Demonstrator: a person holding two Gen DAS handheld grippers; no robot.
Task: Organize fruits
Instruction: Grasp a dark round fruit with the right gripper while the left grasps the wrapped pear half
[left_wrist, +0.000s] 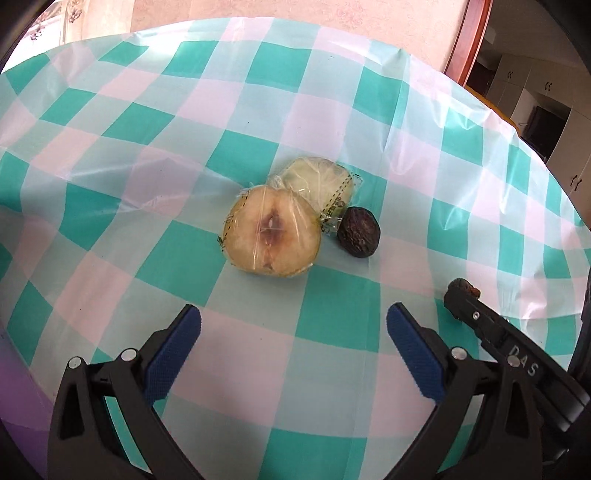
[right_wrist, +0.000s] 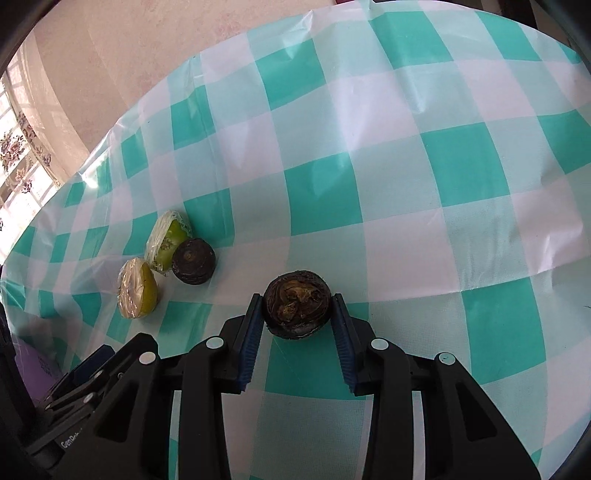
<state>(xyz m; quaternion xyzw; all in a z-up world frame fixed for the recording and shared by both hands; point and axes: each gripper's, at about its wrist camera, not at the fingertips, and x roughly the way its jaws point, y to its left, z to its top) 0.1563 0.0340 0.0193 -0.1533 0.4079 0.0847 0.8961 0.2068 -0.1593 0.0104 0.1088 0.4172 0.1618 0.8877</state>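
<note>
Two plastic-wrapped fruit halves lie together on the checked tablecloth: a cut half facing up (left_wrist: 272, 236) and a greener one behind it (left_wrist: 317, 182). A dark wrinkled round fruit (left_wrist: 358, 236) lies just right of them. My left gripper (left_wrist: 293, 343) is open and empty, a little in front of the halves. My right gripper (right_wrist: 297, 314) is shut on a second dark round fruit (right_wrist: 296, 309), just above the cloth. In the right wrist view the halves (right_wrist: 138, 293) (right_wrist: 168, 240) and the first dark fruit (right_wrist: 194, 260) lie to the left.
The teal, white and pink checked plastic cloth (left_wrist: 332, 325) covers the round table. Its far edge meets a pink wall (left_wrist: 258, 11). A wooden door frame (left_wrist: 469, 37) and cabinets stand at the right. The right gripper's body (left_wrist: 491, 328) shows at the lower right in the left wrist view.
</note>
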